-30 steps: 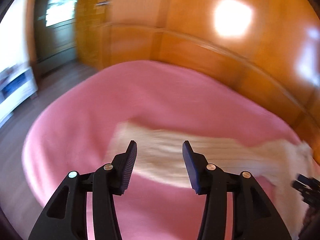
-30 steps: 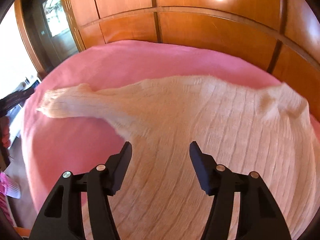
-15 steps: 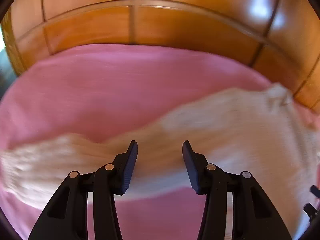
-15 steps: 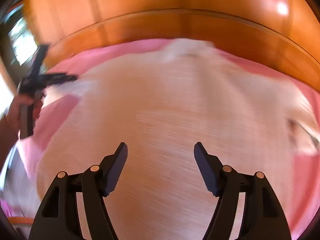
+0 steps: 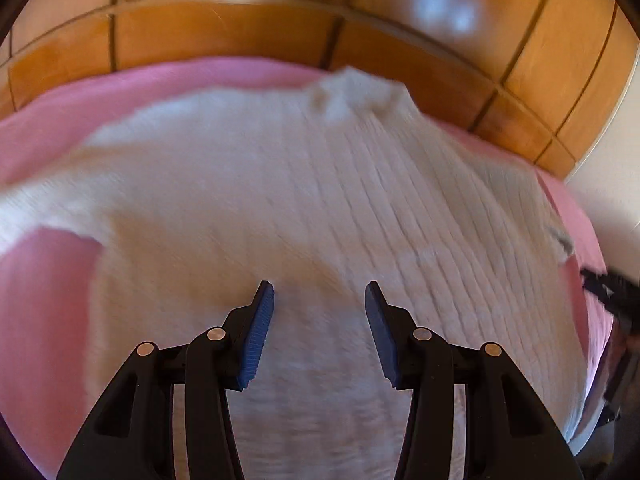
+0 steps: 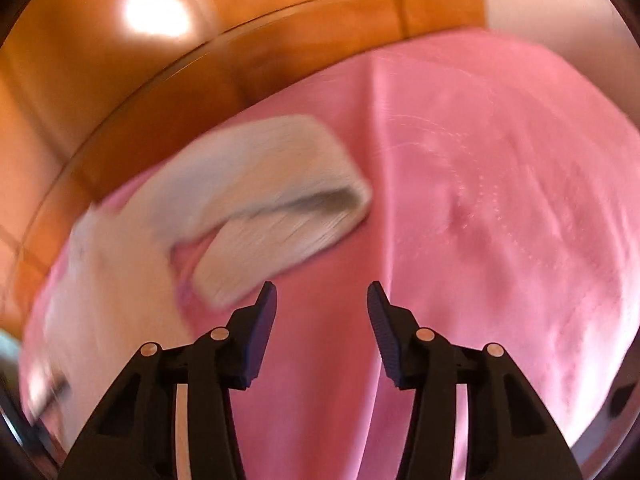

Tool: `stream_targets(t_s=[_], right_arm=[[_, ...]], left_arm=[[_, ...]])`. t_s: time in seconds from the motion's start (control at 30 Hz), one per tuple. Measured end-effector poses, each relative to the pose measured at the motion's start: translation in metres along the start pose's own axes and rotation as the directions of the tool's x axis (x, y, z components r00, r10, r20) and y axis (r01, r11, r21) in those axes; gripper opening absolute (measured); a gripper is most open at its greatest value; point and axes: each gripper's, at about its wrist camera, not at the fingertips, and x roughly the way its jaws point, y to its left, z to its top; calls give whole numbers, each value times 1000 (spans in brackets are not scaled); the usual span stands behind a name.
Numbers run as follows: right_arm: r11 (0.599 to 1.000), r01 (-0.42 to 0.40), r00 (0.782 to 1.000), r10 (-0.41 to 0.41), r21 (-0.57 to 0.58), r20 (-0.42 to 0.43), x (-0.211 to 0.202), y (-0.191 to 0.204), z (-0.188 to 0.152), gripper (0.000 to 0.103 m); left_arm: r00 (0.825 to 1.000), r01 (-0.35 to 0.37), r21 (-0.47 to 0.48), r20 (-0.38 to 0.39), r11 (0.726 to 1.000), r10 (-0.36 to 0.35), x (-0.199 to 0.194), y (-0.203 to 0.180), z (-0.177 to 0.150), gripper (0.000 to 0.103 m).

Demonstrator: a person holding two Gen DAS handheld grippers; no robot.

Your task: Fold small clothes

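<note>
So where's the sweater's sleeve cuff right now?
In the right wrist view, the sleeve cuff lies on the pink blanket, up-left of the open right gripper.

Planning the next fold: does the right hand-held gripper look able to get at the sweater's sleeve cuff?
Probably yes. The right hand-held gripper is empty, jaws apart after just narrowing, and the sleeve cuff lies on the pink cover just ahead to its left, nothing between.

**Pink bed, one knit on it**

Bed (image 5: 44, 304) under pink cover, wooden headboard (image 5: 224, 36) behind — cream ribbed sweater (image 5: 320, 200) spread flat across it. Right wrist view: one sleeve (image 6: 280, 200) doubled back, a crease running down the cover.
</note>
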Motion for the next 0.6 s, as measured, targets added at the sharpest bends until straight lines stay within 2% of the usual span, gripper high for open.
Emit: stream_targets(t_s=[0.07,0.13,0.23,0.33,0.4,0.43,0.5,0.53,0.57,0.6], right_arm=[[991,-72,997,75,109,-24,13,-12,9,47],[983,-103,994,109,151,-33,27,-10,16,47],[976,-107,992,119,189,-50,49,-3,23,48],[985,-71,997,75,160,-19,60,10,30,45],[998,-9,1000,10,61,-17,73,24,38,15],[1000,17,1000,-17,-2,-17,79,32,40,7],[974,123,992,-115,-190,53,66,52,45,6],[928,209,975,-173,-308,138,51,64,48,6],[890,267,958,-205,-370,198,41,70,50,6],[831,343,930,-236,-438,280,27,77,52,6]], left_arm=[[999,-40,39,21,998,39,8,-9,-4,56],[999,-48,55,29,997,46,13,-10,-8,63],[998,-49,59,28,997,48,15,-12,-10,65],[999,-42,54,29,998,41,17,-11,-9,67],[999,-44,55,31,997,43,19,-12,-9,67],[999,-45,56,30,997,43,18,-11,-9,67],[999,-43,52,33,998,41,14,-9,-11,67],[999,-40,50,33,998,38,14,-9,-11,67],[999,-37,48,34,998,35,14,-8,-11,68],[999,-32,47,34,998,31,14,-8,-11,68]])
